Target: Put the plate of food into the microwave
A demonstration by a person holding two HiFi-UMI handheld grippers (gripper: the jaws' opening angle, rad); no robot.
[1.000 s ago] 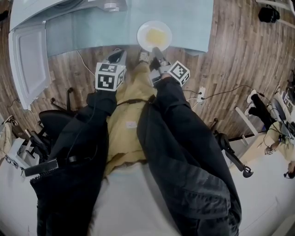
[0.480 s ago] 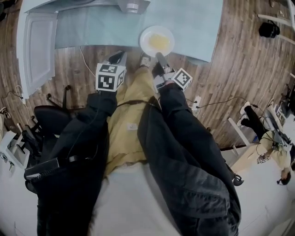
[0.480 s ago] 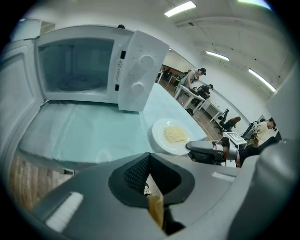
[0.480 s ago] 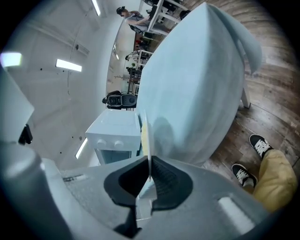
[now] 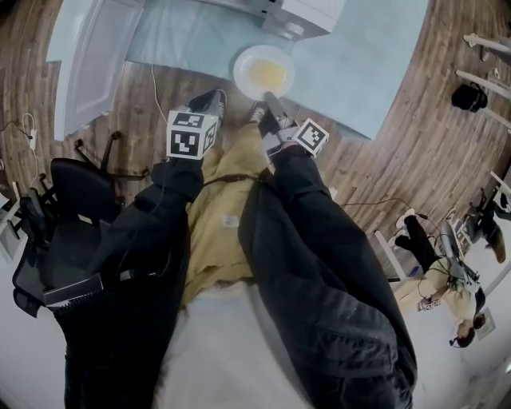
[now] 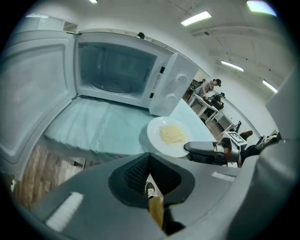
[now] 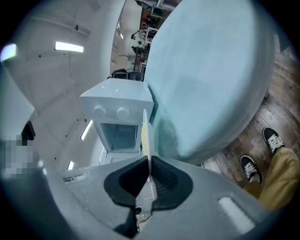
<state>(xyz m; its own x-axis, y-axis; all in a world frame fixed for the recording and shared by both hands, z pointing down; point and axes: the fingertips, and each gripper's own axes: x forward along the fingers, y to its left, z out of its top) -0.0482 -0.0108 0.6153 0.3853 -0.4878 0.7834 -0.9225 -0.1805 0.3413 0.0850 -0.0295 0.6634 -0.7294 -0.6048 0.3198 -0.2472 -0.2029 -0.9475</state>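
Note:
A white plate (image 5: 263,72) with pale yellow food lies at the near edge of the table (image 5: 351,64), which has a light blue cloth. My right gripper (image 5: 267,97) is shut on the plate's near rim. In the right gripper view the plate (image 7: 146,133) shows edge-on between the jaws. The white microwave (image 5: 307,12) stands behind it with its door (image 5: 92,56) swung open to the left. In the left gripper view the microwave (image 6: 117,70) shows a bare cavity, left of the plate (image 6: 171,136). My left gripper (image 5: 215,97) hovers left of the plate, shut with nothing held.
A black office chair (image 5: 72,232) stands on the wooden floor at the left. A cable (image 5: 156,88) hangs off the table's edge. People work at desks at the far right (image 5: 447,295). My own legs and shoes are below the grippers.
The head view has swung round, bringing the microwave's body into the top of the picture. My right gripper stays on the plate's rim and the left one keeps its place beside it.

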